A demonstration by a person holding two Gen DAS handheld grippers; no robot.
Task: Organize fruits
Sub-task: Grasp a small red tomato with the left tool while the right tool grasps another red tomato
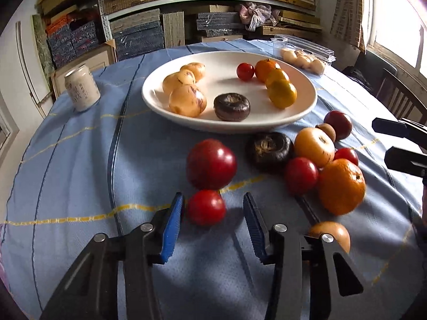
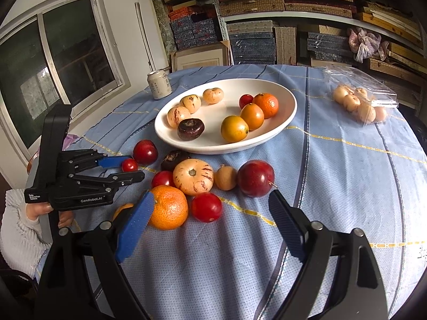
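Observation:
A small red tomato (image 1: 205,207) (image 2: 130,164) lies on the blue cloth between the blue pads of my left gripper (image 1: 212,197) (image 2: 137,168). The left pad touches it and the right pad stands clear of it. Behind it sit a big red plum (image 1: 210,164), a dark round fruit (image 1: 269,150), a striped pale melon (image 2: 192,176) and an orange (image 2: 166,208). The white plate (image 1: 229,129) (image 2: 226,149) holds several fruits. My right gripper (image 2: 212,194) (image 1: 400,144) hovers open over the near fruits, holding nothing.
A pale drink can (image 1: 81,88) (image 2: 159,84) stands left of the plate. A clear plastic box (image 1: 304,58) (image 2: 360,104) of pale fruits sits at the far right. A chair (image 1: 400,93) stands beyond the table edge. A sleeved hand (image 2: 16,226) holds the left gripper.

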